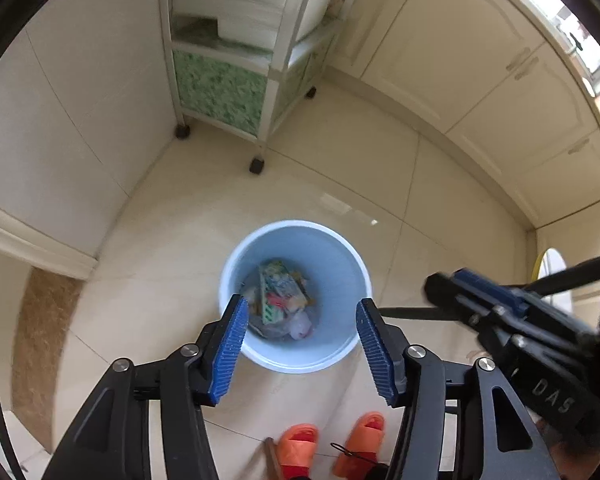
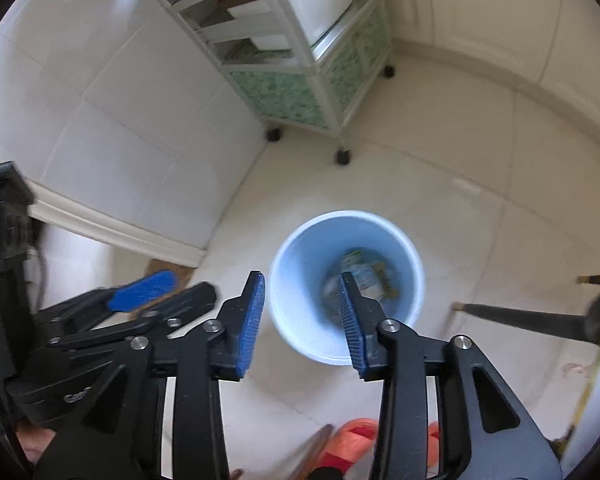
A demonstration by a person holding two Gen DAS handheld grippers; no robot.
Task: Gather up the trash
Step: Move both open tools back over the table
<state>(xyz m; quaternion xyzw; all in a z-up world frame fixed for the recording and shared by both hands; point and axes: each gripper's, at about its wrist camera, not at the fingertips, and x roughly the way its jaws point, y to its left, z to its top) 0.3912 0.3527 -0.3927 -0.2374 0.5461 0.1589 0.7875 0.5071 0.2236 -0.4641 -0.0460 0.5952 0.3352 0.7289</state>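
- Left wrist view: left gripper (image 1: 302, 320) hangs spread and empty over the trash bin (image 1: 236, 276).
- Right gripper (image 2: 302, 298) likewise gapes empty; seek remaining litter, grasp gently.

blue bin (image 2: 300, 320), trash (image 2: 366, 276) inside, jaws apart

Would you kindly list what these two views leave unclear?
- Trash in the blue bin: left view too small to identify; right view blurred, partly behind the right gripper finger.
- Orange slippers: cut off by the bottom edge.
- Rolling shelf cart: contents blurred.
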